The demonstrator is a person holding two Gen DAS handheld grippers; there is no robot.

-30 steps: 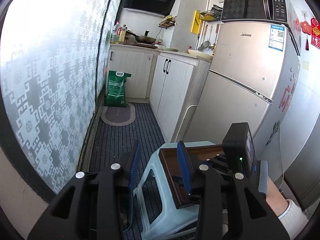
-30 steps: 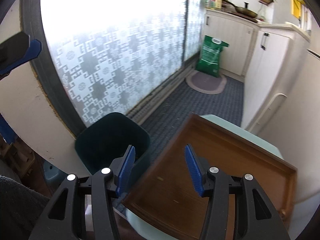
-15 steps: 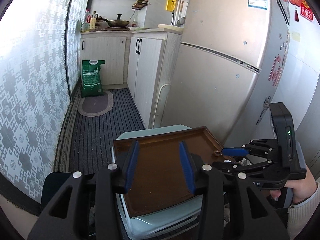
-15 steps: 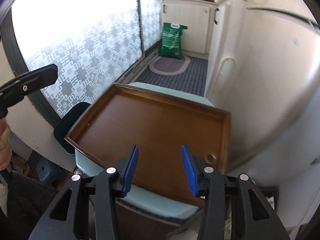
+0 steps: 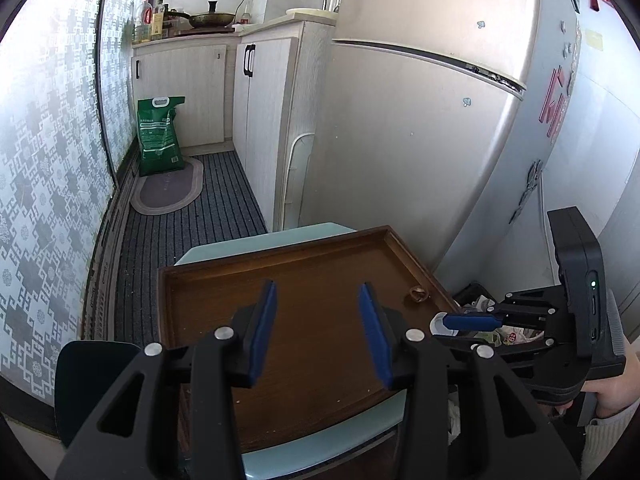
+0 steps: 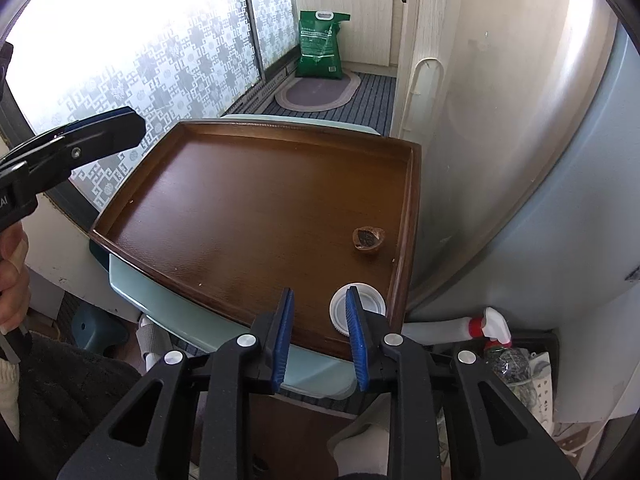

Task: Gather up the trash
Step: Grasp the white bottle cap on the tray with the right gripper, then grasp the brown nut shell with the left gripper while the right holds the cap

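A brown wooden tray rests on a pale blue stool. On its right side lie a brown nutshell and a white round lid. My right gripper is open over the tray's near edge, with its right finger in front of the lid. My left gripper is open and empty above the tray. In the left wrist view the nutshell and the lid lie near the right gripper's blue fingertip.
A dark bin stands left of the stool by the patterned glass door. A fridge rises to the right, with a basket of clutter and a spray bottle at its foot. A green bag and a mat lie beyond.
Both grippers have swung over the tray. The right gripper has moved to the tray's right near corner, beside the white lid, and its jaws have narrowed.
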